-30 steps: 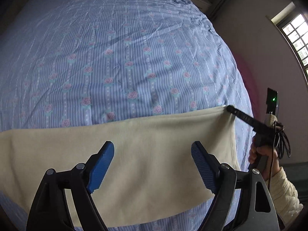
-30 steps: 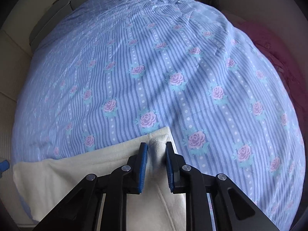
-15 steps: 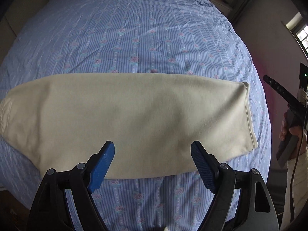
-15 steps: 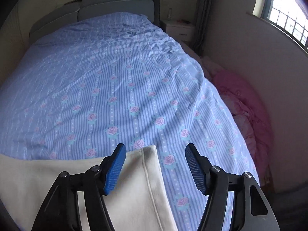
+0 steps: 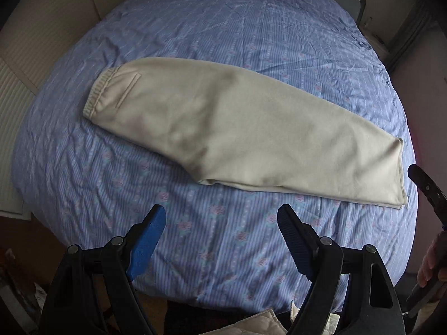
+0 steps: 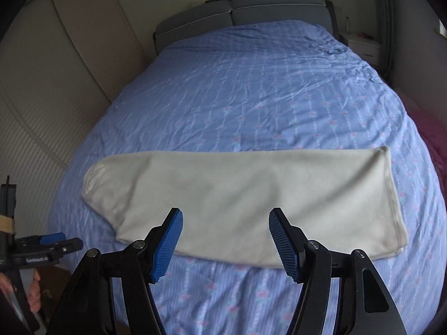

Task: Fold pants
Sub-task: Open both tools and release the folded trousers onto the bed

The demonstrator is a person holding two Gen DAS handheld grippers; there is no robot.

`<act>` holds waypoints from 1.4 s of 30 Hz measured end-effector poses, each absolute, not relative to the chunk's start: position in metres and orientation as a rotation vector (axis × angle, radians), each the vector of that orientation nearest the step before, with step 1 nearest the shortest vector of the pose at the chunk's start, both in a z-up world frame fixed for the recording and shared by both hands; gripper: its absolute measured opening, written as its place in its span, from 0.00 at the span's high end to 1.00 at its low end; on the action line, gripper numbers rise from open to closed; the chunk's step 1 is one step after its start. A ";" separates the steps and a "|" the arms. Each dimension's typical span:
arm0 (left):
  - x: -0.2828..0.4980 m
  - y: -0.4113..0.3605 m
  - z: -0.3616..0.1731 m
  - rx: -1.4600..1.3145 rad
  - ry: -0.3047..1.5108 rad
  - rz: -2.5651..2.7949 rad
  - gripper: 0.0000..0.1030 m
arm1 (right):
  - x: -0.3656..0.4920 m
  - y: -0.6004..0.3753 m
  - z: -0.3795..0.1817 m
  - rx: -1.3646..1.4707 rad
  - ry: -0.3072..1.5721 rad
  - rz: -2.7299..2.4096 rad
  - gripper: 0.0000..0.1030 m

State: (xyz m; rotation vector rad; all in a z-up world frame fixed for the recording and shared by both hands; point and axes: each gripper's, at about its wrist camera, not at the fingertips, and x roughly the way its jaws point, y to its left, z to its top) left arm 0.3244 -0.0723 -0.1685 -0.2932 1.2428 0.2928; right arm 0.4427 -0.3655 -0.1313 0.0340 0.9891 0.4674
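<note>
The bed (image 6: 251, 89), covered in a blue striped sheet with small roses, fills both views, and the pants (image 5: 237, 139) lie flat across its near end, well short of the headboard (image 6: 240, 14).

A second ago the right tool was clenched on a corner of the cream cloth and the left hovered just over it. Now both have pulled back and up, so the whole garment is visible on the sheet and nothing holds it. I judge that the lengthwise fold, one leg laid on the other, is finished and set down; the crosswise folds remain.

The long axis of the pants runs side to side across the bed. The ribbed waistband (image 5: 96, 96) and a pocket seam (image 5: 127, 89) point to the left, the leg hem (image 5: 401, 173) to the right, near the bed's right edge. In the left wrist view the hem end sits slightly nearer than the waist.

The left tool (image 5: 220, 231) stands released, jaws wide apart over bare sheet just short of the pants. The right tool (image 6: 225, 237) is likewise released and empty, above the near edge of the cloth.
</note>
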 end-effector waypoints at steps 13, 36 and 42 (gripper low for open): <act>0.243 0.050 -0.210 -0.130 1.283 0.274 0.20 | 0.342 -0.148 -0.215 -0.049 1.233 0.622 0.58; 0.202 0.075 -0.238 -0.463 1.275 0.551 0.20 | 0.388 -0.037 -0.306 -0.313 1.273 0.716 0.63; 0.201 0.064 -0.230 -0.436 1.277 0.557 0.20 | 0.404 -0.032 -0.340 -0.316 1.360 0.671 0.83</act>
